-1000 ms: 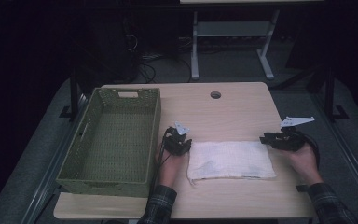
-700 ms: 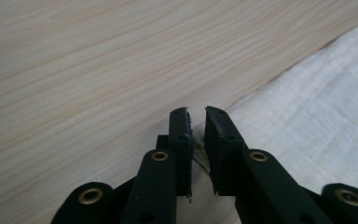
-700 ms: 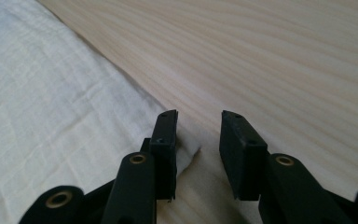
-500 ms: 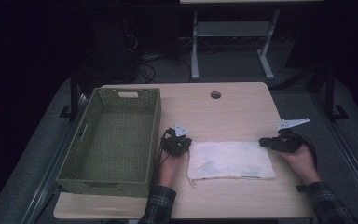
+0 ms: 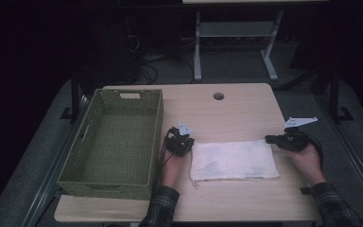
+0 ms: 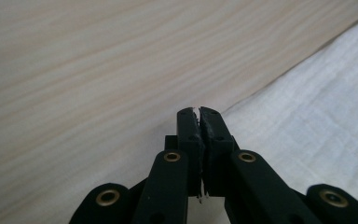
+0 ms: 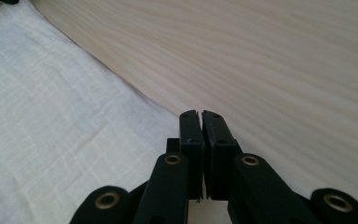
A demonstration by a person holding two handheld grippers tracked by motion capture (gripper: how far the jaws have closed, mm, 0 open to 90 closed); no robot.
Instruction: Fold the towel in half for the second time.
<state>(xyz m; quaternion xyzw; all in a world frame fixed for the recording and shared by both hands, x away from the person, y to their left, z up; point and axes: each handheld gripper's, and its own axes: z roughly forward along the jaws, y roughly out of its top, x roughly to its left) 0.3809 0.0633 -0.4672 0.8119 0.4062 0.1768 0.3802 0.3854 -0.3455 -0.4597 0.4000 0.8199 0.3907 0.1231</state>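
Now both grippers' fingers have just closed — left gripper point(image 5: 185, 143) and right gripper point(image 5: 270, 139) pinch the white cloth's point(image 5: 234, 160) far corners; folding and basket point(image 5: 157, 124) — I judge — remain.

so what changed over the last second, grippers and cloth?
Both pairs of jaws have just been closing and now stand shut: the left gripper at the white cloth's far left corner, the right gripper at its far right corner. A sliver of fabric seems pinched in each, though I can't be sure. Neither hand visibly shifted; the cloth lies flat, and the green basket and table are as before.
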